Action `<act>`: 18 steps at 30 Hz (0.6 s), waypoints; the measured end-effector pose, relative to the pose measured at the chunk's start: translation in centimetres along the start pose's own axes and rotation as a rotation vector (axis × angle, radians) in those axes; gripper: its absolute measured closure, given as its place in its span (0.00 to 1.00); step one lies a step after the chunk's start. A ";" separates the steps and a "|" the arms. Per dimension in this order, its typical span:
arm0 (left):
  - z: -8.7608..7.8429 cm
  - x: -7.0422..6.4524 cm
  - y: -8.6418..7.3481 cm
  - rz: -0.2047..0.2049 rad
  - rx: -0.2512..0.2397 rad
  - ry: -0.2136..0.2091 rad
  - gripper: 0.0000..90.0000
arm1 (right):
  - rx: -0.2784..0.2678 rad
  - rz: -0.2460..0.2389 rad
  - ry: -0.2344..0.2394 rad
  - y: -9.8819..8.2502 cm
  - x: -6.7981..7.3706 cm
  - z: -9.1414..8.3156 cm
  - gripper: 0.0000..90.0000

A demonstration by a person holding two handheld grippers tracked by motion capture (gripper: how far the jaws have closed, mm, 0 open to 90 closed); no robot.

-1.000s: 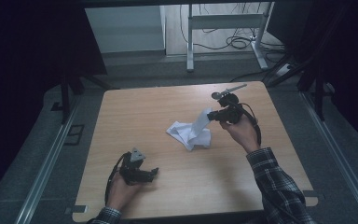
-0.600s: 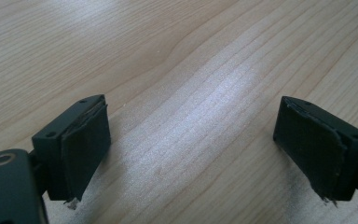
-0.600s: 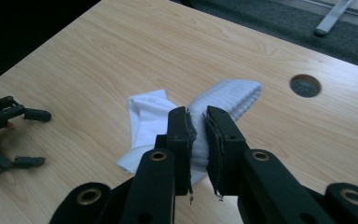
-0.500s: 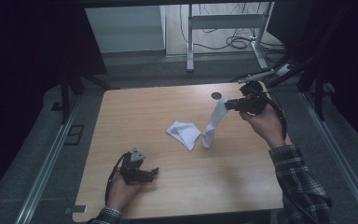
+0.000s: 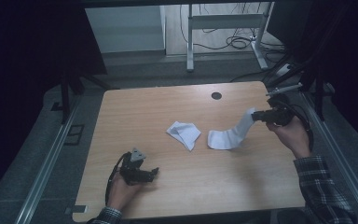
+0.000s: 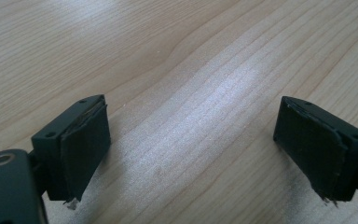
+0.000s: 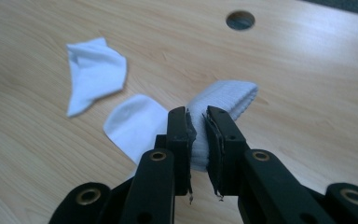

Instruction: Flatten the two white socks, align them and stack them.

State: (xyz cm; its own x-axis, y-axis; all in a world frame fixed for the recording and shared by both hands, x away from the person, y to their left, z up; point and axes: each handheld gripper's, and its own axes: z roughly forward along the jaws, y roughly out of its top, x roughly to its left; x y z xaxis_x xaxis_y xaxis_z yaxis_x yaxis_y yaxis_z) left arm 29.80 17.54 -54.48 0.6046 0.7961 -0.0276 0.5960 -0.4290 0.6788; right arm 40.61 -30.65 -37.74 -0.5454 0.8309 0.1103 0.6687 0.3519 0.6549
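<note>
Sock (image 5: 230, 135) hung from your right gripper (image 5: 257, 115), clamped at the cuff with its toe on the table (image 5: 144, 112), while your left gripper (image 5: 154, 171) rested open.

The high view looks forward and down over my whole tabletop (image 5: 177, 107); my right tool's (image 7: 196, 122) camera sits close — both share the white sock (image 5: 228, 135).

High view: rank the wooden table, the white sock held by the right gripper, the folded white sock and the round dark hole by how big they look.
1. Wooden table.
2. White sock held by the right gripper.
3. Folded white sock, slightly smaller, though close enough to be unsure.
4. Round dark hole.
</note>
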 end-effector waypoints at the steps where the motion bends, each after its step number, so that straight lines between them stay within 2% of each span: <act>1: 0.0 0.0 0.0 -0.001 0.000 0.001 0.12 | 0.008 0.003 -0.006 -0.4 -0.3 0.1 0.87; 3: 0.0 0.0 0.0 -0.002 0.000 0.001 0.12 | 0.017 0.008 -0.013 -0.9 -0.6 0.3 0.87; 13: 0.0 -0.1 0.0 -0.008 -0.003 0.000 0.12 | 0.101 0.041 -0.045 -5.7 -2.9 2.9 0.86; 18: 0.0 -0.1 0.0 -0.007 -0.004 0.000 0.11 | 0.094 0.092 -0.031 -8.6 -4.0 4.2 0.86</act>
State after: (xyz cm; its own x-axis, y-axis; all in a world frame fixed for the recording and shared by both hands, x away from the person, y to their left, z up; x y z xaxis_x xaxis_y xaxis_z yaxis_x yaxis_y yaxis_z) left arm 29.78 17.47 -54.51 0.6004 0.7991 -0.0318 0.5980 -0.4222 0.6812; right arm 39.20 -35.23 -46.96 -0.4648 0.8738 0.1427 0.7605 0.3115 0.5698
